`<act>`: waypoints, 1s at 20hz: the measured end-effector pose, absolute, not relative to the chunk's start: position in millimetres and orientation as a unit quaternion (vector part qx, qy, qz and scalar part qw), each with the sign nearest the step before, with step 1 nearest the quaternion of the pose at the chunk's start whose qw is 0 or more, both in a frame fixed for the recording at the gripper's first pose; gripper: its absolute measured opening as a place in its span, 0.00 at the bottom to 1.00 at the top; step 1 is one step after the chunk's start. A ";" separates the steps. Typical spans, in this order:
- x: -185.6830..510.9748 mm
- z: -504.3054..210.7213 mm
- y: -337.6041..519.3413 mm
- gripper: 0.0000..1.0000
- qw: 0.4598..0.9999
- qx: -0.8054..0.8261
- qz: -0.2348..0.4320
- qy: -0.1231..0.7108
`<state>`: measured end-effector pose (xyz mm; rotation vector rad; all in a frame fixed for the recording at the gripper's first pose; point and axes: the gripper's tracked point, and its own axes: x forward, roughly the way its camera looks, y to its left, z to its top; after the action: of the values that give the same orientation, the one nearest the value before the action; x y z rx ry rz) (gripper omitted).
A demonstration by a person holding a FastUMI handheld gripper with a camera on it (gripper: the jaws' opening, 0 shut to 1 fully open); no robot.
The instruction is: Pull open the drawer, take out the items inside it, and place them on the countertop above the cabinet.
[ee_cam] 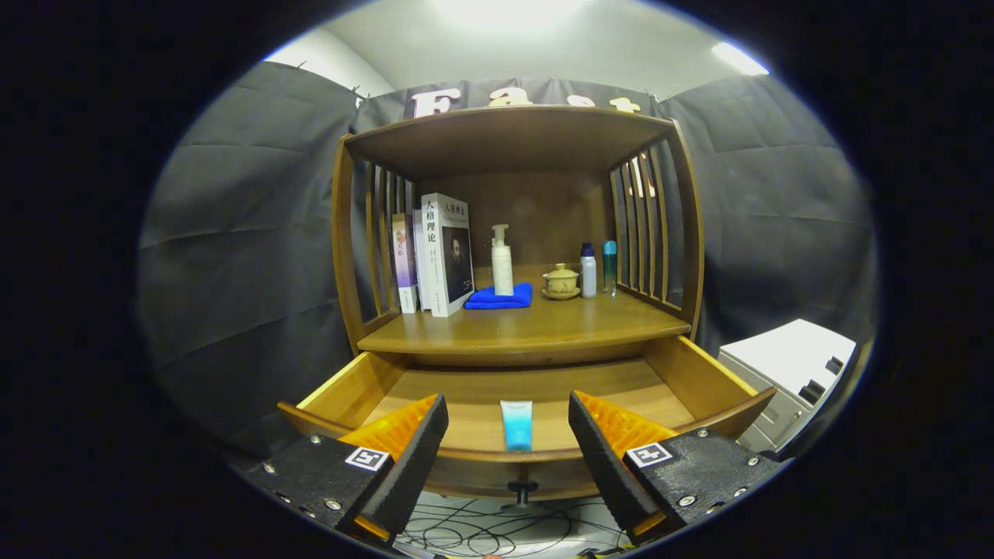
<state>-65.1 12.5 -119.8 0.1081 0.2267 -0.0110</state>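
The wooden drawer (pixel 699 380) stands pulled out below the cabinet's countertop (pixel 528 330). A small blue tube (pixel 516 425) lies flat on the drawer's floor near its front wall, between and just beyond my fingers. My gripper (pixel 509 450) is open, held over the drawer's front edge, with nothing between its fingers. The drawer's dark knob (pixel 523 491) shows under the front wall.
On the countertop stand several books (pixel 439 252) at the left, a white pump bottle (pixel 502 262) on a blue cloth (pixel 501 297), a lidded tea cup (pixel 561 281) and two small bottles (pixel 598 269). A white unit (pixel 792 365) sits right of the cabinet. Cables (pixel 497 532) lie on the floor.
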 end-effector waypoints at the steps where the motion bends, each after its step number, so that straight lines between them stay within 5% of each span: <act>1: -56.8 -115.6 12.5 0.95 0.992 0.051 -0.011 0.118; 20: 39.3 -183.6 13.5 0.96 0.919 0.056 -0.078 0.383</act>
<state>39.3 13.5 -183.6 0.1156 0.7882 -0.1607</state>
